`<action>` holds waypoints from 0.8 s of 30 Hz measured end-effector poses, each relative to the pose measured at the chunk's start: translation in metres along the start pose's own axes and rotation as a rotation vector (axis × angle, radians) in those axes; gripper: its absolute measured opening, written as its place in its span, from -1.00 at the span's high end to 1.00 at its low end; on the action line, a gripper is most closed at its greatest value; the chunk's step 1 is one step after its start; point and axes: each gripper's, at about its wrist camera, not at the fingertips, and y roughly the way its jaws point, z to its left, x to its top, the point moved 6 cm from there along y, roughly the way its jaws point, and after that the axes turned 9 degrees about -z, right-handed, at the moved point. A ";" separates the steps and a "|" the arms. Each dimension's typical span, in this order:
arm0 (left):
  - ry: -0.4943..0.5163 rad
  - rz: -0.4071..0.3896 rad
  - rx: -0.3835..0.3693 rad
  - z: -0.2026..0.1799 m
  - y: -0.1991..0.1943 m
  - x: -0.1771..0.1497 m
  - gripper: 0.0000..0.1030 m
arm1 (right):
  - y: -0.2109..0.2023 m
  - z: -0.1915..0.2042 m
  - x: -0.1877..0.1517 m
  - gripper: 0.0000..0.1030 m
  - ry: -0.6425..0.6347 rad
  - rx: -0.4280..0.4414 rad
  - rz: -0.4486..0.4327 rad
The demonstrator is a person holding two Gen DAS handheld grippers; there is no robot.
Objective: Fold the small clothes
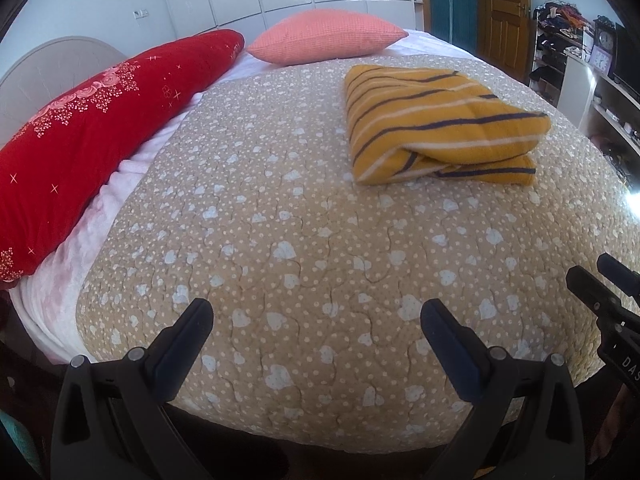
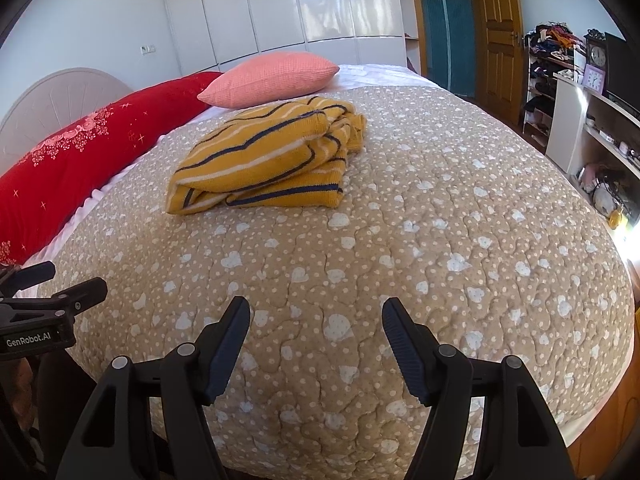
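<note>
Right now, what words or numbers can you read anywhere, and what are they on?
"GenRobot.AI": on the left gripper, seen from the right wrist.
"DAS": cut off at the picture's edge, on the right gripper.
Clock faces on the shelf: numbers too small to read.

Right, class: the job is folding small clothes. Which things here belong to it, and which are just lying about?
Belongs to the job:
striped top, folded on the quilt
left gripper, open
right gripper, open

Just lying about:
red pillow
pink pillow
clock
shelf clutter
</note>
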 end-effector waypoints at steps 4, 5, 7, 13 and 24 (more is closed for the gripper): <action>0.008 0.008 -0.012 -0.003 0.002 -0.003 -1.00 | 0.001 0.001 -0.001 -0.44 -0.002 0.001 0.002; 0.009 0.010 -0.016 -0.003 0.002 -0.003 -1.00 | 0.002 0.001 -0.001 -0.44 -0.002 0.001 0.004; 0.009 0.015 -0.025 -0.004 0.003 -0.004 -1.00 | 0.003 0.001 -0.002 -0.44 -0.002 0.002 0.009; -0.003 0.058 -0.063 -0.008 0.010 -0.012 -1.00 | 0.003 0.002 -0.002 -0.45 -0.009 0.005 0.008; -0.060 0.158 -0.165 -0.020 0.023 -0.029 -1.00 | 0.007 0.000 -0.006 -0.45 -0.003 0.004 0.021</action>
